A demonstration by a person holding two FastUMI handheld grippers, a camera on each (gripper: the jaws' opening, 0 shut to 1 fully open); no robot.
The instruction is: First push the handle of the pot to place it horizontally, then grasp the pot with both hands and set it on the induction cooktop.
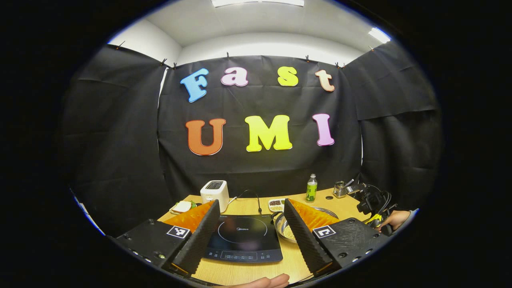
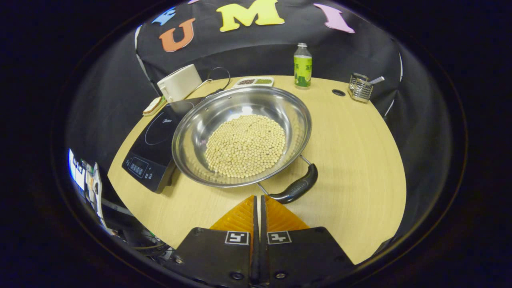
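Note:
In the right gripper view a steel pot [image 2: 244,136] full of pale beans sits on the wooden table [image 2: 352,160], its left rim overlapping the black induction cooktop [image 2: 154,140]. The pot's black handle [image 2: 298,186] points toward me at a slant, on the near right. My right gripper [image 2: 258,197] is shut and empty, with its tips just left of the handle's near end. In the left gripper view my left gripper [image 1: 251,202] is wide open above the cooktop [image 1: 242,238]. Part of the pot [image 1: 282,229] peeks out beside its right finger.
A white toaster [image 2: 180,82], a small snack tray [image 2: 254,81], a green bottle [image 2: 303,66] and a wire holder [image 2: 360,88] line the table's far edge. A sandwich plate [image 2: 154,105] lies left of the cooktop. A hand [image 1: 396,219] holds the other gripper [image 1: 372,202].

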